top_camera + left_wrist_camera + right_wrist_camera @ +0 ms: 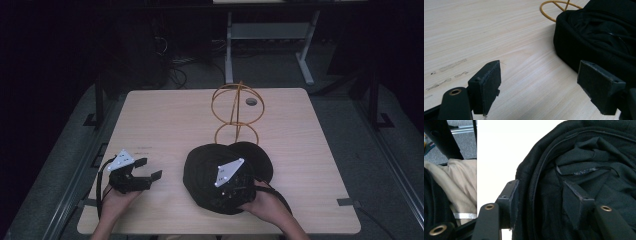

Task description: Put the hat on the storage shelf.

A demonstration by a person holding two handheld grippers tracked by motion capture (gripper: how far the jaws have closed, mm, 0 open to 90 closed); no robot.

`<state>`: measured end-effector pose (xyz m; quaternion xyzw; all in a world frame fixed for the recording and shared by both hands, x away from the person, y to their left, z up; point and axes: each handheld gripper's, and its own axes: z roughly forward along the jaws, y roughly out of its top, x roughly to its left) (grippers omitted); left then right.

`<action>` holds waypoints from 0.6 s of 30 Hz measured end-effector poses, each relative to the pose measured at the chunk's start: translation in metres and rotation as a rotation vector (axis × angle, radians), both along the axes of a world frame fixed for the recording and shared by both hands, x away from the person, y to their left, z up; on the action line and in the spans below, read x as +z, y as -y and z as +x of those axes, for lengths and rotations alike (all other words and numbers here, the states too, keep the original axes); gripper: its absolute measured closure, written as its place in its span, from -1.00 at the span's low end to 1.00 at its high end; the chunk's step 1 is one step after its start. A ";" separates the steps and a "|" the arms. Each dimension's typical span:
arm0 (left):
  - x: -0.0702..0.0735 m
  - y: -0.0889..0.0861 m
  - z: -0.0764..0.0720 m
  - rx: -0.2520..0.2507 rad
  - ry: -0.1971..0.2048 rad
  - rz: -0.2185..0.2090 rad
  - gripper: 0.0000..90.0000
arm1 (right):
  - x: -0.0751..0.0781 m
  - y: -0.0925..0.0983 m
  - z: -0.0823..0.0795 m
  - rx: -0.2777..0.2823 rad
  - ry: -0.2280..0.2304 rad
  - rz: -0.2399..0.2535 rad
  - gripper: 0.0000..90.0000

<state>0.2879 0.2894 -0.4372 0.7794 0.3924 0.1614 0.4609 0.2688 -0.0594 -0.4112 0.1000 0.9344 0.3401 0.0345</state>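
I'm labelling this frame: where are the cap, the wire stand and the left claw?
cap (pixel 202 167): high view, left side of the crown.
wire stand (pixel 236 133): high view, lower ring.
left claw (pixel 148 169): high view, midway between the open jaws.

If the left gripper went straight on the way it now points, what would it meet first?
Probably the black fabric cap lying upside down: the open left gripper has bare wooden table just ahead, with the cap's edge on its right side.
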 end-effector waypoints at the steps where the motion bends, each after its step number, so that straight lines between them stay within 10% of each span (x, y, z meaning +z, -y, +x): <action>1: 0.000 0.000 0.000 -0.001 0.000 0.002 -0.58 | 0.001 0.000 0.000 0.000 0.000 0.002 0.07; 18: -0.001 0.002 0.000 -0.007 -0.005 0.003 -0.58 | -0.009 -0.013 -0.003 0.005 -0.021 -0.041 0.24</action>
